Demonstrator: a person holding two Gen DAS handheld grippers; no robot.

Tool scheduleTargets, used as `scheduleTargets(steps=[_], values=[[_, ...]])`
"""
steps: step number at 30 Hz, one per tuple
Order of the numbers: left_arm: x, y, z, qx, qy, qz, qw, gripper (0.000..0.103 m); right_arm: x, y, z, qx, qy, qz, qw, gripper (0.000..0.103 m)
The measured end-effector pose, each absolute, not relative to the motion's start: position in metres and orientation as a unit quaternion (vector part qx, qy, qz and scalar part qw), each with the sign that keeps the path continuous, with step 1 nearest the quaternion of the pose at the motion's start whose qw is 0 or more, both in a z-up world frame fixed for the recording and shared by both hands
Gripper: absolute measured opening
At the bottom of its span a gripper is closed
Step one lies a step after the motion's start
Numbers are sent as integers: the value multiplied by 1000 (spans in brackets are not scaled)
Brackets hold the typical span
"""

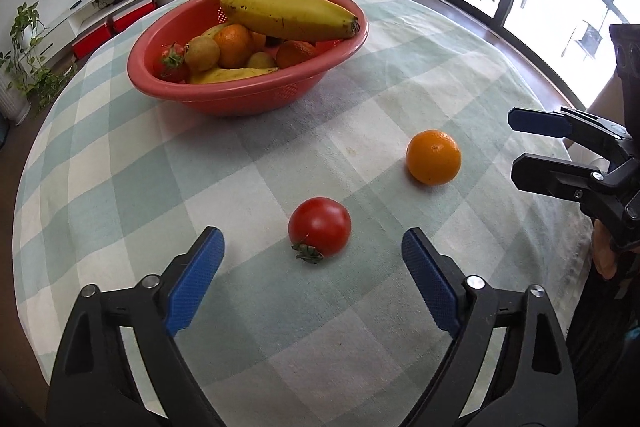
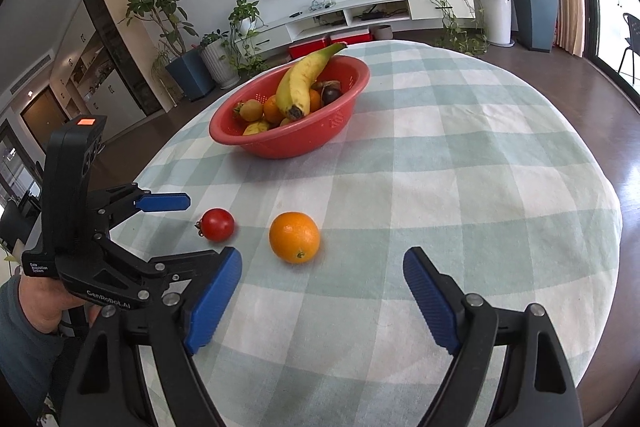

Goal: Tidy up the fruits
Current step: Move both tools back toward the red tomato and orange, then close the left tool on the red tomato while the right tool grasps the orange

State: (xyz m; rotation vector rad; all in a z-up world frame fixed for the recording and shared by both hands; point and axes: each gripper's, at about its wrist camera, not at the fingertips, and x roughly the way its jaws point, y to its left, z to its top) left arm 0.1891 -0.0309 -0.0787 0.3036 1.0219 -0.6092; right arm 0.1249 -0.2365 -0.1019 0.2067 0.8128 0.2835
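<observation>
Looking through the left wrist view: left gripper [image 1: 312,255] spread wide, nothing pinched, tomato [image 1: 319,231] lying on the tablecloth [image 1: 120,167] just past its tips. Orange [image 1: 433,157] beside it, toward the right gripper [image 1: 516,147], also spread and empty. Red bowl [image 1: 224,95] of fruit sits nearer the table's far edge, banana [image 1: 286,11] on top.

Right wrist view: right gripper [image 2: 322,269] spread, orange [image 2: 294,237] just ahead, untouched; tomato [image 2: 216,224] between the left gripper's [image 2: 208,227] open fingers, no contact.

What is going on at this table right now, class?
A person holds a gripper in each hand over a checked tablecloth. The left gripper, open, frames a loose tomato; the right gripper, also open, points at a loose orange. Neither fruit is gripped. A red bowl behind them already holds bananas, oranges and other fruit.
</observation>
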Motion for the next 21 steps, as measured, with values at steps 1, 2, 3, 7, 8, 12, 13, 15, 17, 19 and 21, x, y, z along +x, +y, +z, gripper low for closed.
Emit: scheduleTargets(steps=[1,2,3,7,8,12,13,15,17,19,21], values=[[191,-31,-79,143,481,-288,816,78,125,-237,-103,99,394,138,904,85],[192,-32,-80,143,483,-292,813,71,125,-236,-103,97,394,137,903,85],[193,-33,-81,145,485,-297,810,64,125,-235,-104,95,395,138,903,84],[194,-40,-89,154,488,-308,802,52,124,-234,-104,92,396,138,903,83],[194,-41,-89,154,486,-310,803,51,124,-233,-105,91,396,139,903,83],[195,-41,-90,147,484,-315,803,43,125,-231,-107,86,403,140,900,79],[196,-40,-90,144,483,-316,804,42,124,-230,-107,84,404,141,900,79],[196,-39,-90,142,482,-313,806,37,124,-229,-107,82,404,142,900,79],[197,-36,-90,135,481,-313,808,37,125,-228,-108,79,406,142,899,79],[196,-36,-90,133,479,-313,809,36,125,-226,-108,75,407,143,899,78],[195,-34,-90,134,478,-313,810,34,125,-225,-108,74,409,143,898,78]])
